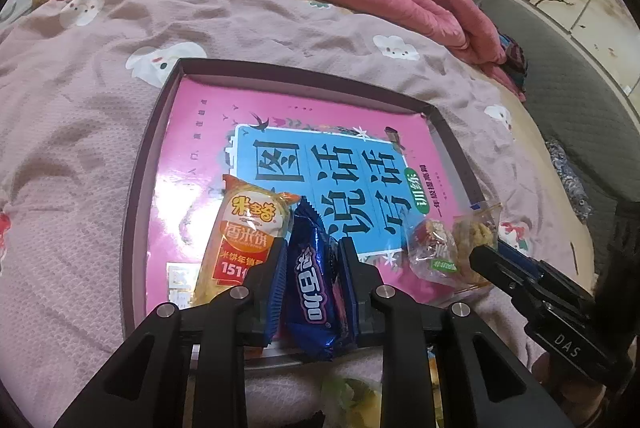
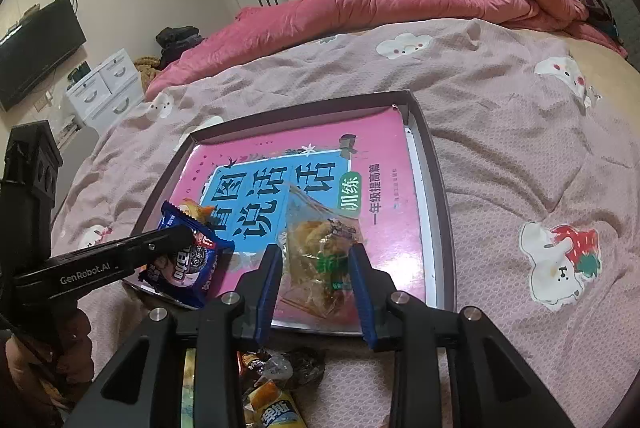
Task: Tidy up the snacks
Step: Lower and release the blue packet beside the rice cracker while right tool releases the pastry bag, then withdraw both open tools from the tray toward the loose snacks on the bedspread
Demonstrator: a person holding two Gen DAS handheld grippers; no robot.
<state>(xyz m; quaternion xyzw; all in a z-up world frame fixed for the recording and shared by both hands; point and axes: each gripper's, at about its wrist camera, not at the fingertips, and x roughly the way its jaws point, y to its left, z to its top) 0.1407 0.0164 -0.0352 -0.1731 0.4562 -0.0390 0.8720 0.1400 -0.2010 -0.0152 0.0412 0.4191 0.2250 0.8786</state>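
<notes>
The pink book (image 2: 320,163) lying in the tray bears big characters 看图说话 on its blue panel, 训练 in a green oval and 一年级提高篇 beside it. The orange rice-cracker packet (image 1: 244,240) reads 香米饼 and 151 — the rest is hidden. The left tool (image 2: 176,240) carries "GenRobot.AI"; the right tool (image 1: 486,256) — "DAS".
</notes>
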